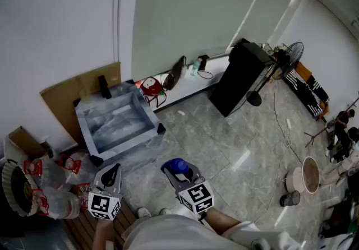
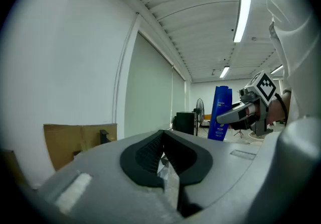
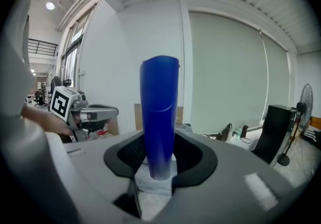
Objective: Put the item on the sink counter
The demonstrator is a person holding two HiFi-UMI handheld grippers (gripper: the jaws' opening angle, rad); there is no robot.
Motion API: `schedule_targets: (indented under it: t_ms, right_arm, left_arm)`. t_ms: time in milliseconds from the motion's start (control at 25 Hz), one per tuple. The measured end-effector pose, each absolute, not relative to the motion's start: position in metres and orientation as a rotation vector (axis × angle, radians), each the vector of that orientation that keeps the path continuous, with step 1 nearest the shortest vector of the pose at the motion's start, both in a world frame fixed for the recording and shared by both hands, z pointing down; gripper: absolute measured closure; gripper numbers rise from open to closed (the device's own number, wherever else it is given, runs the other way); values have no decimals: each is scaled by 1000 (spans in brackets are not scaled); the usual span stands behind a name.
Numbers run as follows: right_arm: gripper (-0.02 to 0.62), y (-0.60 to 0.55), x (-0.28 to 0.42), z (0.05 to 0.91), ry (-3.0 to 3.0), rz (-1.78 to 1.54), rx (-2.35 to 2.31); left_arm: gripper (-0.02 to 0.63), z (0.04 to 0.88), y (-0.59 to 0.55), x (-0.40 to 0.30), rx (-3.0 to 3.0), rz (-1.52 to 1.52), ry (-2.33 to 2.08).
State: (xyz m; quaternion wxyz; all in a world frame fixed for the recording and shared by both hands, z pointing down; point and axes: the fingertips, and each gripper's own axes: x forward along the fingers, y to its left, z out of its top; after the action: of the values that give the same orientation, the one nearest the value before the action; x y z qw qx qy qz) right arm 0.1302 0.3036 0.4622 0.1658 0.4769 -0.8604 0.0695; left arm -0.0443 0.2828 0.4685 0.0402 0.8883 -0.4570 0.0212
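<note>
A tall blue bottle (image 3: 159, 117) stands upright between the jaws of my right gripper (image 3: 159, 163), which is shut on its lower part. From the head view, the bottle's (image 1: 178, 166) top shows just ahead of the right gripper (image 1: 180, 171), low in the middle of the picture. The left gripper view catches the same bottle (image 2: 221, 112) off to the right. The sink (image 1: 85, 125), a metal basin wrapped in clear plastic, lies up and left of both grippers. My left gripper (image 1: 113, 175) hangs below the sink's near edge; its jaws (image 2: 163, 160) are together with nothing held.
A cardboard sheet (image 1: 67, 95) leans on the wall behind the sink. Plastic bags with red print (image 1: 50, 187) lie at the left. A black cabinet (image 1: 241, 75), a fan (image 1: 293, 52) and a bucket (image 1: 308, 175) stand on the grey tiled floor to the right.
</note>
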Motion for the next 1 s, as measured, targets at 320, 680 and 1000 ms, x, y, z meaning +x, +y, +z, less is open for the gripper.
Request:
schedule_targets:
  t_ms: [320, 680, 1000]
  right_arm:
    - [443, 298, 124, 462, -2454, 210, 1365]
    - [443, 288, 115, 464, -2445, 203, 1358]
    - [443, 267, 109, 462, -2435, 178, 1396]
  left_arm:
    - [601, 469, 276, -48, 2727, 66, -1383]
    - [601, 466, 265, -52, 2741, 57, -1367]
    - [600, 467, 250, -57, 2769, 70, -1337]
